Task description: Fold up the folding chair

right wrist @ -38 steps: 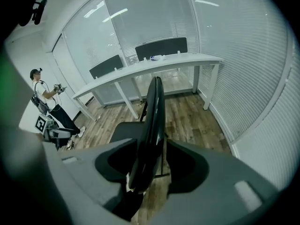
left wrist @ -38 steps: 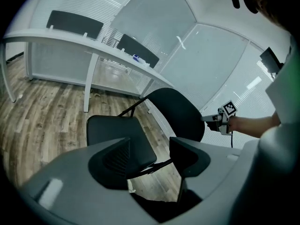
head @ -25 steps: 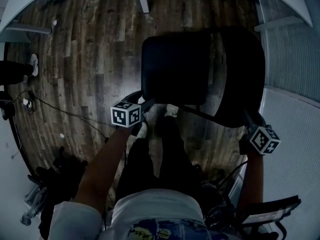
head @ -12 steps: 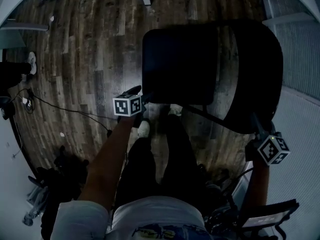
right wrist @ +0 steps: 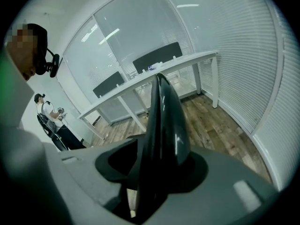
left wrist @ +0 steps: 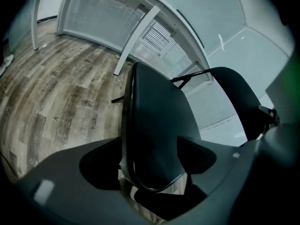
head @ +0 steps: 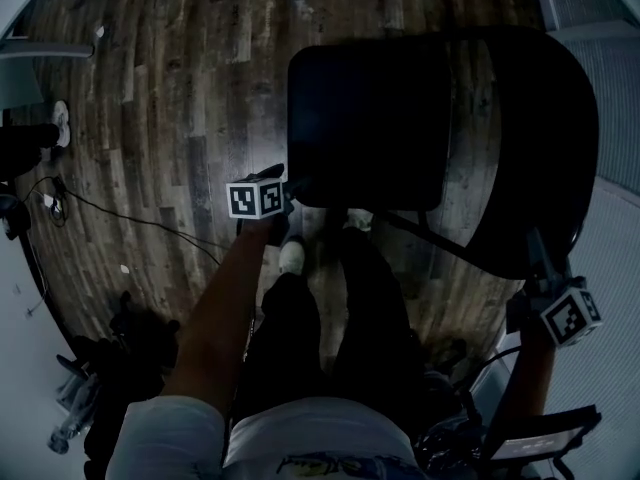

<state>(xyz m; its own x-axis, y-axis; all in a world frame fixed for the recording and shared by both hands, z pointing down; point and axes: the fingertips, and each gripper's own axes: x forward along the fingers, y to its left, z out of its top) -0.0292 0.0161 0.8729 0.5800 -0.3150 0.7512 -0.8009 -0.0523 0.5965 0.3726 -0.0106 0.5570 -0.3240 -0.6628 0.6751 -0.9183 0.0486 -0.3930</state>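
Wood floor (head: 150,138); 1 folding chair (head: 370,118); L gripper (left wrist: 150,161) fingers just opening, apart round seat (left wrist: 154,121); R gripper (right wrist: 157,168) clamped on backrest (right wrist: 164,121).

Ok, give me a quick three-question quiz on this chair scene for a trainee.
1. True or false: the jaws of the right gripper are empty.
2. The brown floor is: A wooden planks, B carpet, C tiles?
3. Which part of the black folding chair stands between the jaws of the left gripper?
Key: 1 false, they clamp the curved black backrest. 2 A. 3 the seat, at its edge; those jaws have just been opening and stand apart.
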